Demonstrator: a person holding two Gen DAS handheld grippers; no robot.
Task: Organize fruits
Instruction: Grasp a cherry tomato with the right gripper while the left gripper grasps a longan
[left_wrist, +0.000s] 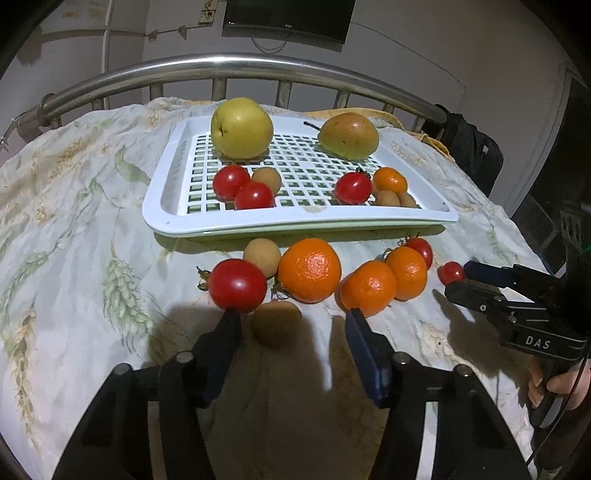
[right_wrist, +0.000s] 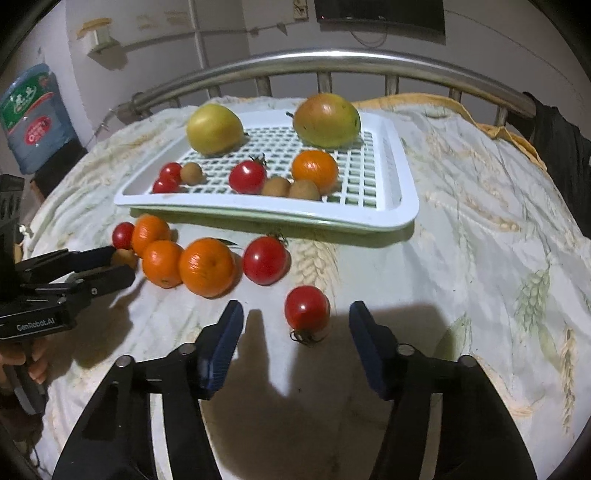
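Note:
A white slotted tray (left_wrist: 166, 206) (right_wrist: 399, 206) lies on the bed with a yellow pear (left_wrist: 242, 127), a green-red pear (left_wrist: 349, 134), tomatoes, brown longans and a small orange in it. In front of the tray lie loose oranges (left_wrist: 309, 269) (right_wrist: 207, 266), tomatoes and longans. My left gripper (left_wrist: 291, 317) is open, with a brown longan (left_wrist: 276, 322) between its fingers and a red tomato (left_wrist: 238, 284) at its left fingertip. My right gripper (right_wrist: 295, 314) is open around a small red tomato (right_wrist: 307, 308), not touching it.
A steel bed rail (left_wrist: 240, 64) curves behind the tray. The bed is covered by a wheat-print sheet (right_wrist: 498, 258). A blue water jug (right_wrist: 35, 118) stands at the far left. A dark bag (left_wrist: 469, 151) hangs at the right corner.

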